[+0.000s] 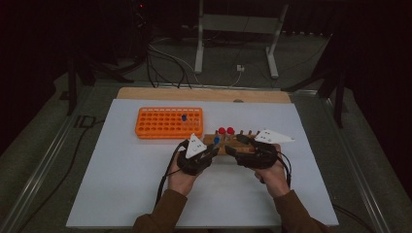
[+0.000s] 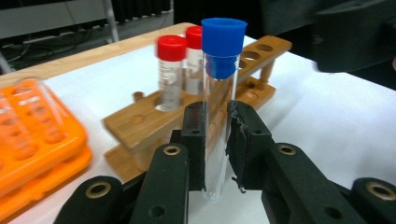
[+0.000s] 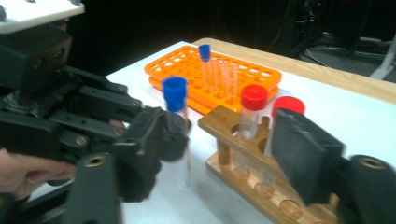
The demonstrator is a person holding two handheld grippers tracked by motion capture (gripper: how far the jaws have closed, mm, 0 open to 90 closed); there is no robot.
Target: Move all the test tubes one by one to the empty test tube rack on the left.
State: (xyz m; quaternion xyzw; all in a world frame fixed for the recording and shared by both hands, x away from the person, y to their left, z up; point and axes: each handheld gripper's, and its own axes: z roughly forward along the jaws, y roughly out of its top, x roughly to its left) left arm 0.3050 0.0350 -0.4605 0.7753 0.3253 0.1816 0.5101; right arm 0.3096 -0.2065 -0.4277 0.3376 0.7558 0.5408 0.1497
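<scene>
1. This looks like a lab bench set up for recording, in a dark room.
2. A white sheet (image 1: 145,184) covers a wooden table (image 1: 194,93), with metal rails along both sides.
3. Lab ware stands on it: an orange tube rack (image 1: 167,122) at about 11 o'clock and a wooden tube stand (image 2: 140,123) near the centre, holding red-capped tubes (image 2: 170,70).
4. At 12 o'clock, beyond the table, cables (image 1: 165,60) trail over the floor around a grey metal frame (image 1: 238,34).
</scene>
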